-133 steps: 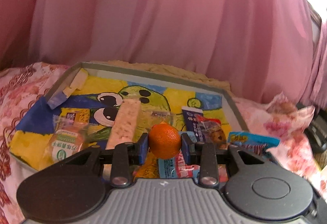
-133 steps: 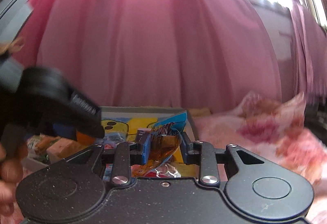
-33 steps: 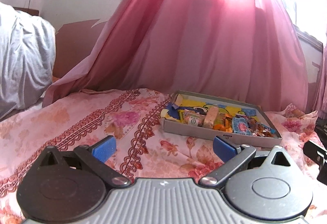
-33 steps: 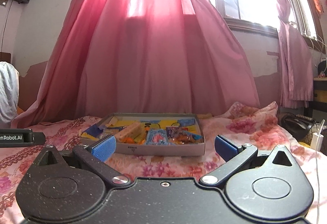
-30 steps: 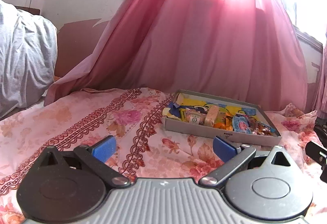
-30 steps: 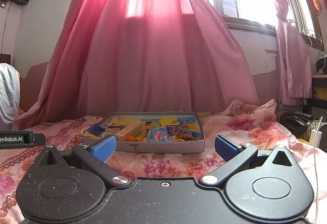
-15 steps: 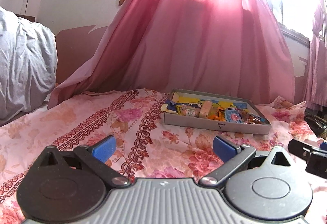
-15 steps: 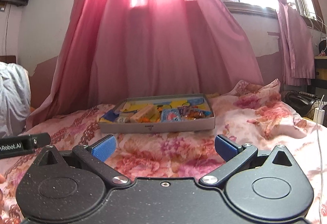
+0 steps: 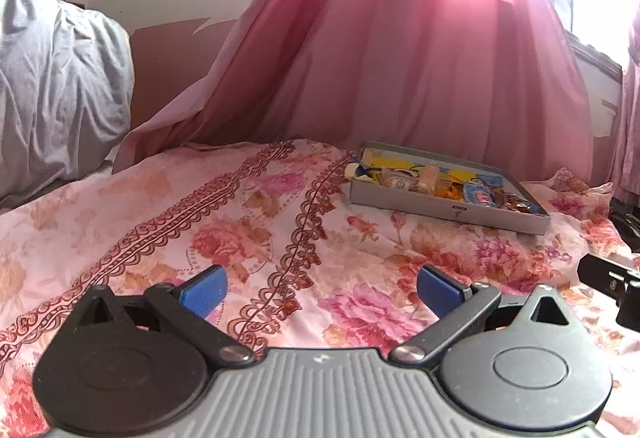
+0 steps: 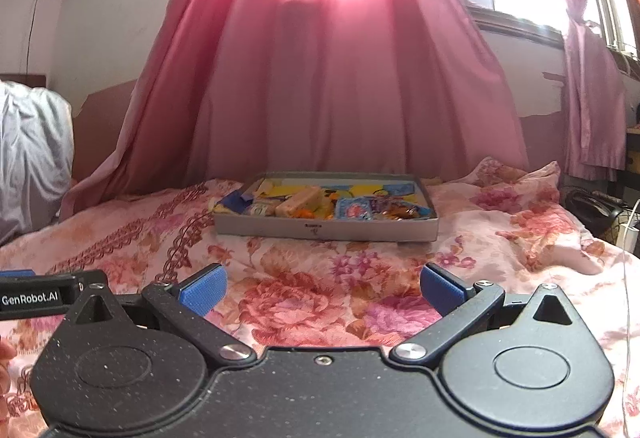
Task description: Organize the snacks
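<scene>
Both tools [image 9: 320, 290] [image 10: 322, 288] farther back — empty

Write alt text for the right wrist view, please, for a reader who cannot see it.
A shallow grey box filled with wrapped snacks sits on a pink floral bedspread, in front of a pink curtain. In the foreground the right gripper is wide open and empty, well short of the box.

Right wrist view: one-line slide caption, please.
Open right tongs face a grey snack tray on the floral bedspread.
</scene>
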Action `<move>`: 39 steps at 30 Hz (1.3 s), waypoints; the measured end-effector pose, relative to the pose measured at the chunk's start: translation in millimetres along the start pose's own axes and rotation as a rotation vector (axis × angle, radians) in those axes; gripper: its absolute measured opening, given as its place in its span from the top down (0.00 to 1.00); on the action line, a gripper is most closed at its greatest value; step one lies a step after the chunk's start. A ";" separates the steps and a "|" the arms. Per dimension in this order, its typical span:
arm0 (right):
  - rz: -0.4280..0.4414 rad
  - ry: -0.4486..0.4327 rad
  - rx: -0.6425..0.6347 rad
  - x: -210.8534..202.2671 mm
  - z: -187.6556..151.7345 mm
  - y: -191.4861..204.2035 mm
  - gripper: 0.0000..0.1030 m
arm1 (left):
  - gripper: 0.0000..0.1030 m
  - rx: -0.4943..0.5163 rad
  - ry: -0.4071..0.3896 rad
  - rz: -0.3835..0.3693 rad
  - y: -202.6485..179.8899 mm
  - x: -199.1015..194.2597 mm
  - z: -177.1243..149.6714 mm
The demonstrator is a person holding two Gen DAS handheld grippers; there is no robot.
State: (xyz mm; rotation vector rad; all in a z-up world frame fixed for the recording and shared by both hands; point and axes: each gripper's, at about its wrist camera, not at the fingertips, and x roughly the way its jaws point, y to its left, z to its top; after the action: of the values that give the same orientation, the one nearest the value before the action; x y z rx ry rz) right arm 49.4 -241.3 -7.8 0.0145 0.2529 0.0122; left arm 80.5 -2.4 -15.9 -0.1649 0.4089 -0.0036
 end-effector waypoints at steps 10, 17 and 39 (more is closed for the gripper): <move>0.004 0.051 0.043 18.4 -5.5 3.7 0.01 | 0.00 0.028 -0.010 0.011 2.2 3.5 0.5; 0.002 0.047 0.052 17.6 -5.6 1.5 0.01 | 0.00 0.029 -0.004 0.010 2.7 3.7 -1.0; 0.005 0.039 0.047 15.7 -4.2 -0.5 0.01 | 0.00 0.015 -0.013 0.000 3.3 3.3 0.2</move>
State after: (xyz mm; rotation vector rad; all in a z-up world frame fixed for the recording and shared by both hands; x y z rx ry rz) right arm 63.6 -241.5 -15.8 0.0619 0.2919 0.0115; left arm 83.5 0.8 -17.6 -0.1504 0.3956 -0.0051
